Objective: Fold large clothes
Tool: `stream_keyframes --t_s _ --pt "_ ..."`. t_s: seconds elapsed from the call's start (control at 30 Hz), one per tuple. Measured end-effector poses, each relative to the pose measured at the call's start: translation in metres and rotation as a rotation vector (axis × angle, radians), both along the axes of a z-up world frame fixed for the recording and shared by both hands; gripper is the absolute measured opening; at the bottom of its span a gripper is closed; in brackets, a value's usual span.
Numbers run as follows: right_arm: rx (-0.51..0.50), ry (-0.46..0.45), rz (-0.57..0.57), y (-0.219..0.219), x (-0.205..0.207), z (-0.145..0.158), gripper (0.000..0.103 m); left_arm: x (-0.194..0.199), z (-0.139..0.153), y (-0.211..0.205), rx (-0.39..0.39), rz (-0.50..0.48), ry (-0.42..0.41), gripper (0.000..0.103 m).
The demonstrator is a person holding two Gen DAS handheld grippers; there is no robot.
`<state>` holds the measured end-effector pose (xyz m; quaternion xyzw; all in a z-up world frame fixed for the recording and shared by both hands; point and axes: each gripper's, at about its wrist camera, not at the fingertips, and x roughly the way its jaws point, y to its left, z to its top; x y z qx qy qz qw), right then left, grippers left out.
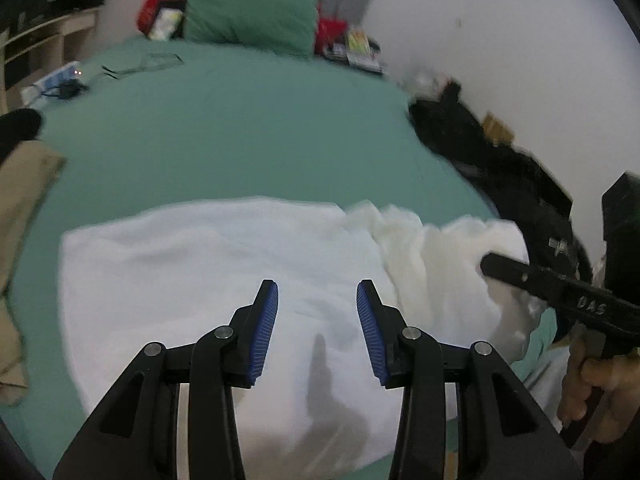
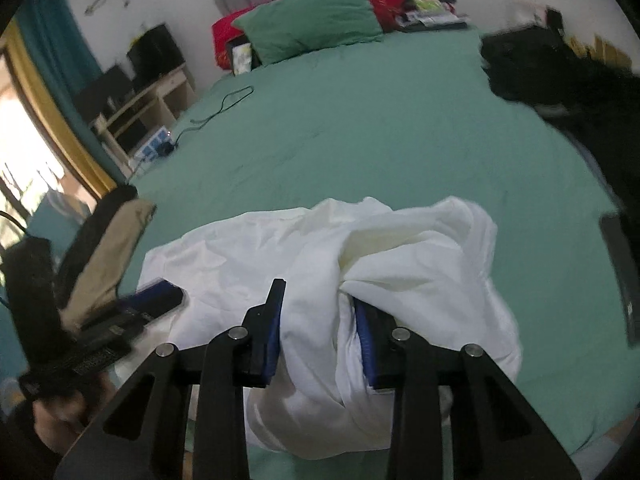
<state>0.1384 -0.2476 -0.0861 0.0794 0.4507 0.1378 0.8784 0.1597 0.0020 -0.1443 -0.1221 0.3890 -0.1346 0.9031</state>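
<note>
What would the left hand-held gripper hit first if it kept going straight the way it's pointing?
Most likely the white garment spread on the green bed sheet. The left hand-held gripper hangs open over its flat part, tilted downward; how far above it is unclear.

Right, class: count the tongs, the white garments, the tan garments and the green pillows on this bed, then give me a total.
Tongs: 2, the left tongs and the right tongs
White garment: 1
Tan garment: 1
Green pillow: 1
Total: 5
</note>
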Motion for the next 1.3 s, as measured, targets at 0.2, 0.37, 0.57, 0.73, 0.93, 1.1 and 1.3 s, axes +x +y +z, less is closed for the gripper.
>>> stream_keyframes --t_s 0.2,0.37,0.57,0.73,0.93,1.1,1.3 --pt "-0.153 0.024 0.158 0.083 0.006 0.001 0.033 -0.008 -0.02 0.088 -0.021 0.133 0.002 0.043" --pt "-0.254 0.066 0.281 0.149 0.002 -0.017 0.038 -0.007 -0.021 0.141 -0.042 0.194 0.04 0.043" --pt "-0.372 0.016 0.49 0.221 -0.025 -0.029 0.065 -0.014 -0.031 0.189 -0.2 0.286 0.104 0.043" --pt "-0.301 0.011 0.746 0.275 -0.048 -0.033 0.067 -0.009 -0.014 0.191 -0.037 0.219 0.057 0.043" --pt "-0.291 0.022 0.792 0.287 -0.067 -0.037 0.067 -0.011 -0.01 0.206 -0.106 0.207 0.072 0.043" --pt "-0.202 -0.05 0.705 0.251 -0.074 -0.005 0.067 -0.007 0.003 0.184 -0.219 0.124 0.019 0.053" --pt "-0.163 -0.083 0.43 0.156 -0.053 0.019 0.067 0.008 0.001 0.119 -0.171 -0.089 0.066 0.057"
